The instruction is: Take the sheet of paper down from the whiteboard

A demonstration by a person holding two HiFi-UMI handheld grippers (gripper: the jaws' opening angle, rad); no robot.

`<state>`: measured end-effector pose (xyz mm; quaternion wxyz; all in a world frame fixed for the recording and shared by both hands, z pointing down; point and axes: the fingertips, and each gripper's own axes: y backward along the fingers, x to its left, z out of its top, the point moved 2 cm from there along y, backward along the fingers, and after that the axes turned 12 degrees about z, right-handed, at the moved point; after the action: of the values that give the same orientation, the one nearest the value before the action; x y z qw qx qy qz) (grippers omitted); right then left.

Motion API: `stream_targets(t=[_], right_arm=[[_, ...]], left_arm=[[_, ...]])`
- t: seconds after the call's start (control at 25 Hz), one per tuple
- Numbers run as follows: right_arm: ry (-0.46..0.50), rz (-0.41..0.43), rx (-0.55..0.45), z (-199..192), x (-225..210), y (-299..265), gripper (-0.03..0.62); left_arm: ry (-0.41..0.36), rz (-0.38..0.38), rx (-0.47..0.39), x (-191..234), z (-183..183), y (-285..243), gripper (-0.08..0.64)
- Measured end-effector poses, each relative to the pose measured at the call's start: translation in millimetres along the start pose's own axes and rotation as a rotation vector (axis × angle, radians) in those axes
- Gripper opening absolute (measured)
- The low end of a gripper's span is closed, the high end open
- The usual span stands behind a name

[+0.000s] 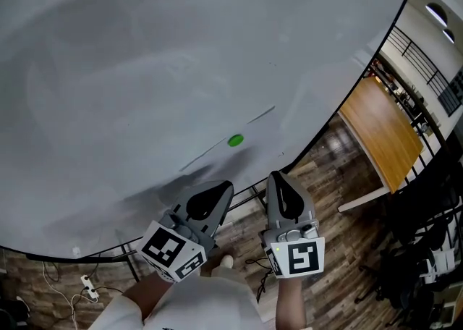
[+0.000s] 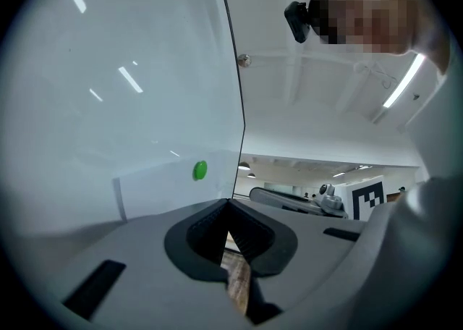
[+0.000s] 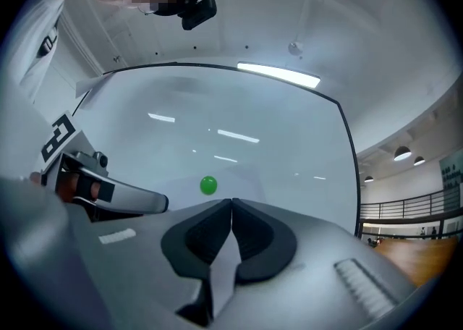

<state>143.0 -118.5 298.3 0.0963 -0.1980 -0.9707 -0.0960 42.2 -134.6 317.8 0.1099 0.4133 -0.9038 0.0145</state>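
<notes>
Where the left tongs [image 2: 228,203] show in their own camera, the two dark pads meet at the tips with nothing between them. They grip nothing. The right tongs [image 3: 231,200] stand the same: pads pressed together, empty, short of the sheet. In the head view both sets are held side by side, near each other but apart, pointing at the lower part of the whiteboard [image 1: 145,68].

The sheet of paper [image 2: 159,191] hangs flat on that whiteboard, ahead of the tongs, pinned near its top edge by a round green magnet [image 1: 235,140]. White on white, its outline is faint; the left and top edges read clearest.

The board surface shows grey smears and reflections of ceiling lights. It stands on a dark frame over a wood-plank floor [image 1: 325,176]. A pale wooden tabletop [image 1: 380,129] lies to the right, with dark railings [image 1: 423,61] beyond it. Cables and a power strip [image 1: 87,289] lie on the floor at lower left.
</notes>
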Motion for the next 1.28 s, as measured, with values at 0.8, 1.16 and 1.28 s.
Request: stream_targets(t=[0.8, 1.16, 1.28], right_arm=[[0.165, 0.326, 0.073, 32, -59, -68, 0.094], [0.156, 0.409, 0.09, 27, -70, -81, 0.094], [0.131, 0.437, 0.079, 25, -69, -81, 0.094]], left_arm=[[-0.006, 0.043, -0.008, 10, 4, -27, 0.006], [-0.005, 0.069, -0.018, 12, 5, -33, 0.006], [-0.004, 0.075, -0.019, 11, 5, -32, 0.006]])
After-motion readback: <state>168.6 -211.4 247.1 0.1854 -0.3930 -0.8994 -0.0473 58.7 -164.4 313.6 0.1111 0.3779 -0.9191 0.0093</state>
